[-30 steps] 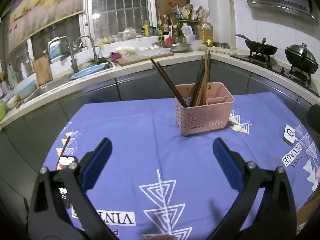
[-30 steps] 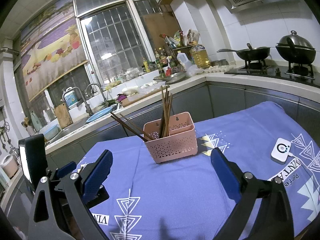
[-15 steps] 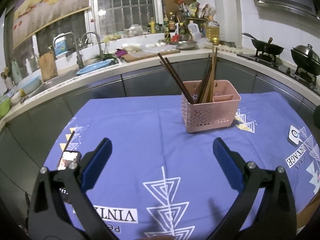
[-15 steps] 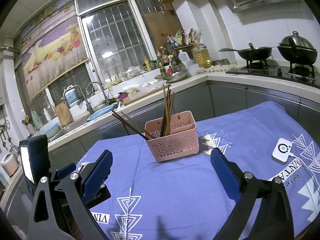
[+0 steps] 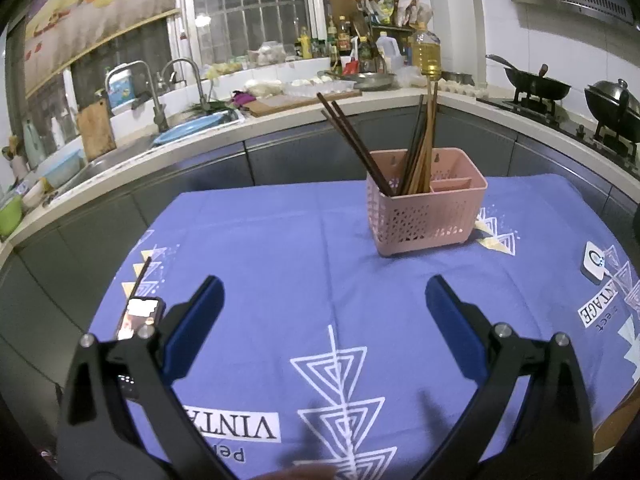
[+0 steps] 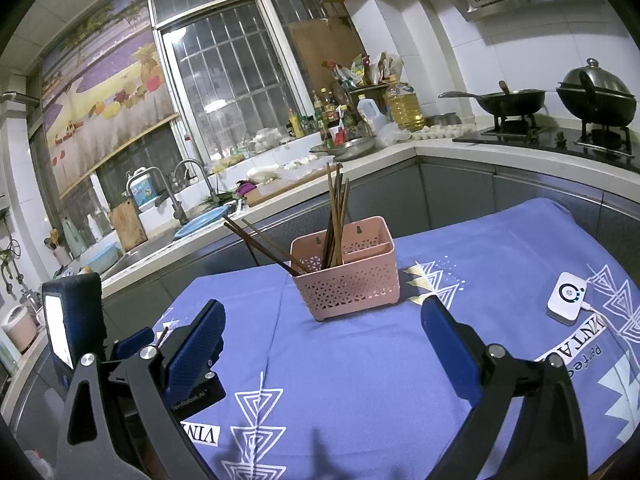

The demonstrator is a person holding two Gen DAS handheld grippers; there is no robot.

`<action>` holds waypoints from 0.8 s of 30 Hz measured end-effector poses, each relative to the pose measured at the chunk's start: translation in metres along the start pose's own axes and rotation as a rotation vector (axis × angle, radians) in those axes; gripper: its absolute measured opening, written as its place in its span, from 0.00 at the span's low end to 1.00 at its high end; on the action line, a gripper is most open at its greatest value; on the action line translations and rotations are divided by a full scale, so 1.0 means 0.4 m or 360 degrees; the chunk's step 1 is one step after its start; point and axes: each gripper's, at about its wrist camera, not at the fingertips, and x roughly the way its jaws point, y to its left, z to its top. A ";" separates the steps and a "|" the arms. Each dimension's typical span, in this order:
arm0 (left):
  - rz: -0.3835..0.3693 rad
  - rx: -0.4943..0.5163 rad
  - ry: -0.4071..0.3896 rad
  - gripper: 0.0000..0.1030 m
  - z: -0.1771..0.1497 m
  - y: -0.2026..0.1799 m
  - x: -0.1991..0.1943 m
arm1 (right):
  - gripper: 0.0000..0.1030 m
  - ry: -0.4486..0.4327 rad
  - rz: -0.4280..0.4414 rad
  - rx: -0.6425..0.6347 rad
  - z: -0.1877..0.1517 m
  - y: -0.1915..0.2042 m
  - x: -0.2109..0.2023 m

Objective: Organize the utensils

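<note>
A pink perforated utensil basket (image 5: 426, 212) stands on the blue tablecloth (image 5: 304, 248), with several dark and wooden chopsticks (image 5: 420, 148) upright or leaning in its left compartment. It also shows in the right wrist view (image 6: 346, 274). One loose chopstick (image 5: 141, 276) lies at the table's left edge, by a phone (image 5: 138, 316). My left gripper (image 5: 324, 308) is open and empty, low over the near cloth. My right gripper (image 6: 322, 334) is open and empty, also short of the basket.
A white puck with a cable (image 6: 568, 298) lies at the right of the table. The left gripper's body with its lit screen (image 6: 72, 320) shows left in the right wrist view. Kitchen counter, sink (image 5: 120, 152) and stove with woks (image 5: 576, 92) ring the table.
Both grippers have shifted slightly; the basket sits a little further right and higher in the left wrist view. Both stay open and empty.
</note>
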 end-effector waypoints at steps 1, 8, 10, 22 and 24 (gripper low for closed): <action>0.0004 0.0004 0.0001 0.94 -0.001 0.000 0.001 | 0.94 0.0001 0.0000 0.0001 -0.001 0.000 0.000; 0.0008 0.0028 0.0008 0.94 -0.007 0.000 0.007 | 0.94 0.0003 0.0001 0.0000 0.001 -0.001 0.000; 0.0008 0.0028 0.0008 0.94 -0.007 -0.001 0.007 | 0.94 0.0003 0.0001 -0.0001 0.004 -0.001 0.001; 0.0005 0.0033 0.0012 0.94 -0.012 -0.006 0.006 | 0.94 0.0005 0.0001 0.0000 0.005 -0.002 0.001; 0.0007 0.0033 0.0011 0.94 -0.011 -0.007 0.006 | 0.94 0.0006 0.0000 0.0002 0.007 -0.002 0.001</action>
